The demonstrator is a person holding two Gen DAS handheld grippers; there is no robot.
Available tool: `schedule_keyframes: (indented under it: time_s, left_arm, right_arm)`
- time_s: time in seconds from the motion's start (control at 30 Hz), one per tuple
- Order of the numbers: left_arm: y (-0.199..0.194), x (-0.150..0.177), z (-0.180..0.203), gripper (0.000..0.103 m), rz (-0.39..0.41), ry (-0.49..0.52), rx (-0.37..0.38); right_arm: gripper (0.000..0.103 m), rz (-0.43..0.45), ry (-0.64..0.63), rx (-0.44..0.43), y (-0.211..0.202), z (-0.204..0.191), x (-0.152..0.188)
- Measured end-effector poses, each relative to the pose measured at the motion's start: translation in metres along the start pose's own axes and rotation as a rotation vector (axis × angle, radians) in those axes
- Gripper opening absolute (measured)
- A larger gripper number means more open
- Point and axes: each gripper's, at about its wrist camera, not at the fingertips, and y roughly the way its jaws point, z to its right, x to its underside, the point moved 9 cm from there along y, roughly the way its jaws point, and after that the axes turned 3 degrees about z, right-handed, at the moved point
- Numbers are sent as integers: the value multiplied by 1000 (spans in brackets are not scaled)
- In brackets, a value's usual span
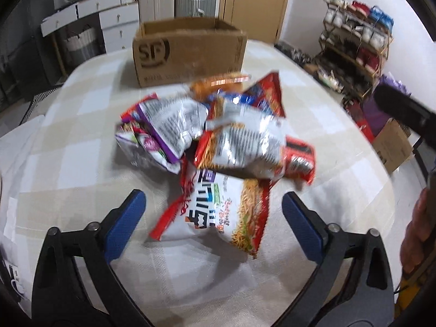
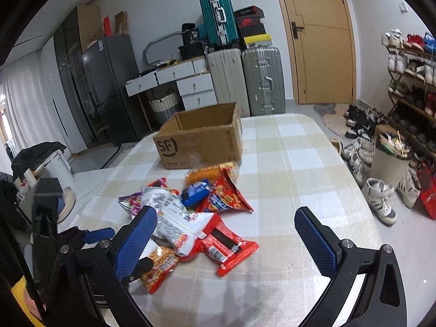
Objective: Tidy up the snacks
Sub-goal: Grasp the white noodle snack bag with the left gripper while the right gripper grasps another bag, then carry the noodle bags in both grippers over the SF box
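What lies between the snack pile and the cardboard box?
In the right wrist view, only a narrow strip of bare checked tablecloth separates the snack pile from the cardboard box.

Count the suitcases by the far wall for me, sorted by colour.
Teal suitcase: 1
Off-white suitcase: 1
Silver suitcase: 1
Total: 3
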Motion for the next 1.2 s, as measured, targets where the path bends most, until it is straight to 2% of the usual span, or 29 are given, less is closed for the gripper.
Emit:
schedule_keyframes:
  time_s: [0.1,0.2,0.23,0.33,0.47,0.57,0.8,0.9,1.1,1.2]
  left_arm:
    - [21,7,-2,82,-36,-13,1]
    - [36,14,-2,80,-70,-13,18]
    - [40,15,0,80,-68,0,22]
    - [43,16,6,70,-44,32,39]
    - [46,15,6,59,-22,18,67]
    - [46,12,5,55,-22,9,92]
    - [29,15,-3,52,-23,-36,151]
    - [22,15,-12,52,-10,-53,153]
    - [-5,12,-35,52,41,-103,161]
    - [-20,9,-54,52,69,-152,172]
  right_arm:
    - [103,-20,16,-6,11,8,7]
    - [103,-40,22,-13,20,11,13]
    - [103,-46,25,-17,22,11,14]
    - [103,-65,26,-27,30,11,20]
    - [103,-99,22,-51,40,5,29]
    - [103,-123,12,-60,47,1,34]
    - [103,-141,9,-78,48,-4,37]
    - [103,-148,13,-99,49,-8,36]
    - [103,-169,-8,-188,57,-29,31]
    - [103,-195,-75,-219,67,-44,31]
